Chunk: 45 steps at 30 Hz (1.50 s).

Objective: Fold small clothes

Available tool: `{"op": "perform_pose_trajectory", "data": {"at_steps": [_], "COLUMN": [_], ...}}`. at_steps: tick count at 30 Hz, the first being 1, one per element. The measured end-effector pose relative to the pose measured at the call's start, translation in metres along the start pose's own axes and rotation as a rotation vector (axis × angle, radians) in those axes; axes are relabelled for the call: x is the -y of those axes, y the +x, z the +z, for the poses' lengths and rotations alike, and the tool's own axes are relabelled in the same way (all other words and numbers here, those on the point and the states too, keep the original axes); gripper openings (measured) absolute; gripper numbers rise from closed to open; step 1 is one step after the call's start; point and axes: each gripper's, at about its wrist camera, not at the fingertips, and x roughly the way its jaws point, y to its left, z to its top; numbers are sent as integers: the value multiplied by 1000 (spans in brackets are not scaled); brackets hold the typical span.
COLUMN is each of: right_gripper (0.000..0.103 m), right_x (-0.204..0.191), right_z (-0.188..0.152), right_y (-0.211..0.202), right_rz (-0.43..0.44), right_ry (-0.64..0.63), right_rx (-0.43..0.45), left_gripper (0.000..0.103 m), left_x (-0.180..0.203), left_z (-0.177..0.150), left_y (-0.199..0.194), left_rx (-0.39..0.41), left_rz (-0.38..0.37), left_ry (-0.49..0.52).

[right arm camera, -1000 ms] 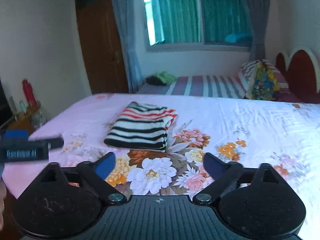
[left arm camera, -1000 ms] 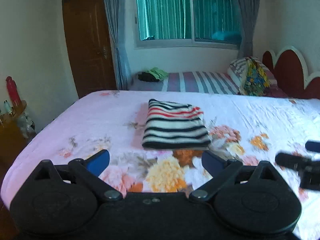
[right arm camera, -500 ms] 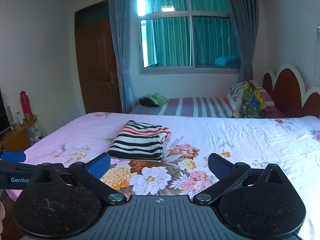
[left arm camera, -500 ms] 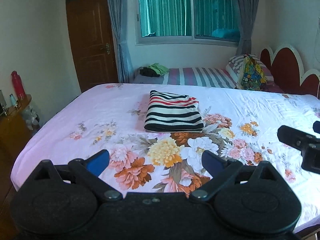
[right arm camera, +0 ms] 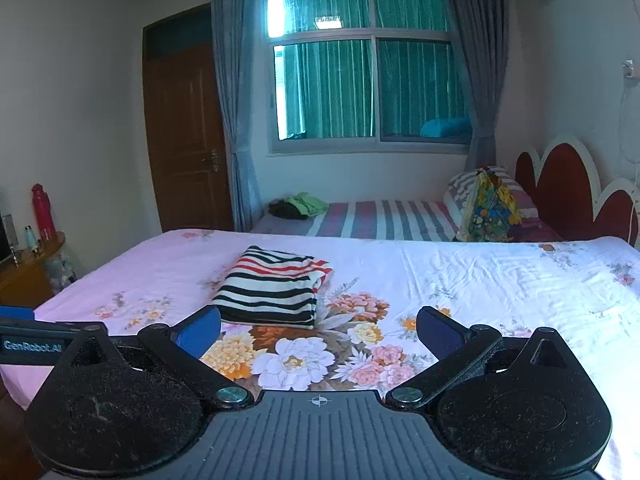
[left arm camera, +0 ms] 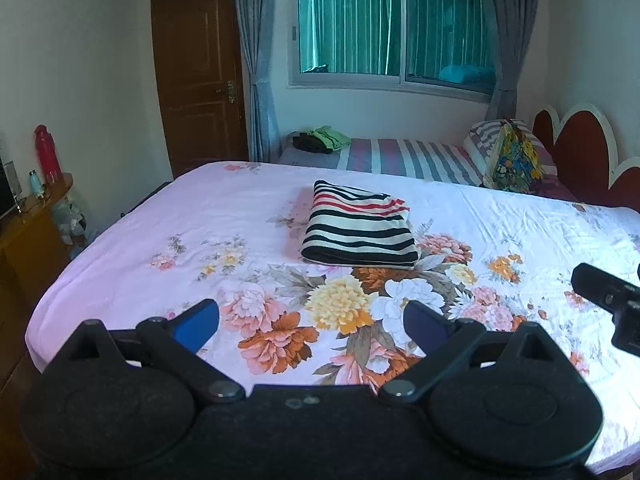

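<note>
A striped garment [left arm camera: 360, 226] in black, white and red lies folded into a neat rectangle on the floral bed sheet [left arm camera: 200, 220]; the right wrist view shows the striped garment [right arm camera: 276, 288] from a lower angle. My left gripper [left arm camera: 310, 326] is open over the near part of the bed, well short of the garment, with nothing between its blue pads. My right gripper [right arm camera: 318, 330] is also open and empty, just in front of the fold. The right gripper's body [left arm camera: 608, 300] shows at the right edge of the left wrist view.
A second bed with a striped cover [left arm camera: 404, 158] stands under the window, with green and dark clothes [left arm camera: 320, 140] and a colourful bag [left arm camera: 514, 162] on it. A wooden cabinet with a red bottle [left arm camera: 46, 156] stands at the left. A brown door [left arm camera: 198, 76] is behind.
Both grippers have pulled back and risen away from the folded garment, so more of the bed and room is in view. Both stayed open.
</note>
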Motion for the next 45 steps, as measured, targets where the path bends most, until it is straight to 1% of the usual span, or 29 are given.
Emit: {"op": "perform_pose_trajectory", "data": {"at_steps": [6,13,19,25,29,45], "right_gripper": [103,103,103,103,103,103], "right_x": [1,5,5,6,6,5], "right_z": [-4,-3,-3,-4,-3,-2], "right_y": [8,9,9,10,10,12], "right_rz": [-11,-3,0,6,8,6], "right_ry": [-2,5,-3,4,2,-8], "right_rx": [-18,-18,-19,-31,-27,-42], "left_gripper": [98,99,99,99,99,100], "left_x": [1,4,4,4,2,0], "left_z": [1,2,2,3,4,6], "left_y": [-3,-3,1,1,2,6], "left_rx": [13,24,4,14,6,7], "left_rz": [22,25,17,25,16,37], "left_ry": [-6,-2,-14,-9,-20,-19]}}
